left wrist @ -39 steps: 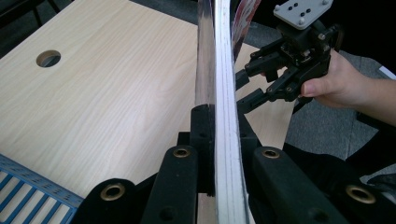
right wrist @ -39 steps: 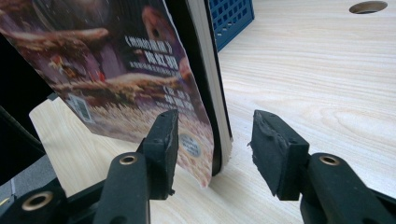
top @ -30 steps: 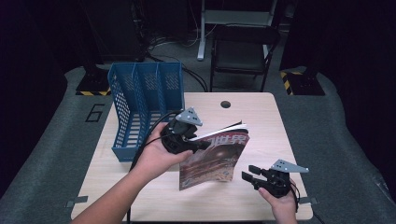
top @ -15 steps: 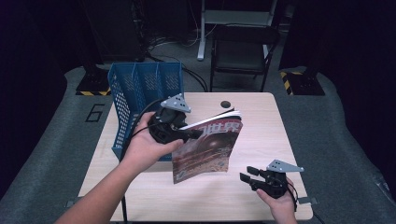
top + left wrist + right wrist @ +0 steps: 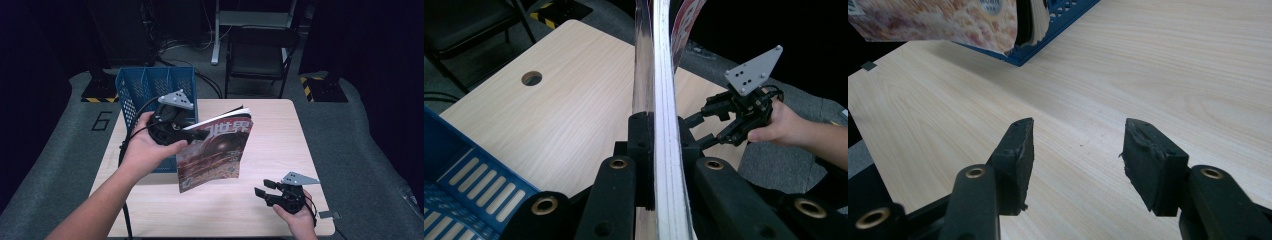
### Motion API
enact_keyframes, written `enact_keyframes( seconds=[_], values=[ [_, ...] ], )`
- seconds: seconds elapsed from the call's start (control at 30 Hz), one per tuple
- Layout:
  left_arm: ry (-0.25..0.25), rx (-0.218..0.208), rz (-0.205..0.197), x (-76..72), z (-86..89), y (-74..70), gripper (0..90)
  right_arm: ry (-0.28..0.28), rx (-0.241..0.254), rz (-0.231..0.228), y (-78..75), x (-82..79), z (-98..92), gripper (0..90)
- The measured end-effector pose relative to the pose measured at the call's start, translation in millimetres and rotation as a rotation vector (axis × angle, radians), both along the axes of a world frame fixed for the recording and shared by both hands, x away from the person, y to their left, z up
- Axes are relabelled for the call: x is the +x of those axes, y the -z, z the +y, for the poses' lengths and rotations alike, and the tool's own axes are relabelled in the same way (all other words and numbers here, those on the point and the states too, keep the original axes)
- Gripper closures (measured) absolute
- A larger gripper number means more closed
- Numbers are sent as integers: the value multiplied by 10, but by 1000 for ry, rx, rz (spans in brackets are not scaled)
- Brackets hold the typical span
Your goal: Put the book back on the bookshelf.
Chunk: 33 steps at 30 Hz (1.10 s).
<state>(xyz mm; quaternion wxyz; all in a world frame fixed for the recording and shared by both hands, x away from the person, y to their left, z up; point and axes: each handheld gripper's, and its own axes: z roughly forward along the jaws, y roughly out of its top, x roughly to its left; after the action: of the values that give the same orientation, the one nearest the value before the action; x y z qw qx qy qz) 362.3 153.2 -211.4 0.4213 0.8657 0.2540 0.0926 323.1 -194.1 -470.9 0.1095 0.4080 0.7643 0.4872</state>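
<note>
A magazine (image 5: pixel 215 152) with a reddish-brown cover hangs upright above the wooden table (image 5: pixel 285 135), just right of the blue file rack (image 5: pixel 150 90). My left gripper (image 5: pixel 197 134) is shut on its upper left edge. In the left gripper view the jaws (image 5: pixel 659 145) pinch the magazine's page edge (image 5: pixel 663 70), which rises straight up. My right gripper (image 5: pixel 264 189) rests low near the table's front right corner. Its jaws (image 5: pixel 1075 145) stand open over bare wood, have just been opening further, and have nothing between them. The magazine's lower corner (image 5: pixel 948 20) hangs at the top left of the right gripper view.
The blue file rack (image 5: pixel 464 185) with several slots stands at the table's back left. A round cable hole (image 5: pixel 531 78) sits near the far edge. A dark chair (image 5: pixel 260 50) stands behind the table. The right hand and its gripper (image 5: pixel 694 132) show beyond the magazine.
The left hand has lifted the magazine off the table and carried it up and left toward the rack. The right gripper has drawn slightly toward the front edge.
</note>
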Motion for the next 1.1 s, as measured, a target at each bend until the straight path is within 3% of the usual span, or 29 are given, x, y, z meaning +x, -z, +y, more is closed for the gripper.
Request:
enact_keyframes(
  seconds=[0.23,0.43,0.57,1.1],
  values=[
    [-8,8,-16,-17,38,-106,839,-5,-16,5,18,-2,4,452],
    [-27,-2,-19,-1,102,-172,839,-22,-74,-9,27,-17,57,455],
    [-43,-2,-21,22,141,-193,839,-31,-87,1,49,-21,96,457],
    [-107,-15,-14,108,307,-256,839,-41,-84,13,65,-20,105,460]
  ],
)
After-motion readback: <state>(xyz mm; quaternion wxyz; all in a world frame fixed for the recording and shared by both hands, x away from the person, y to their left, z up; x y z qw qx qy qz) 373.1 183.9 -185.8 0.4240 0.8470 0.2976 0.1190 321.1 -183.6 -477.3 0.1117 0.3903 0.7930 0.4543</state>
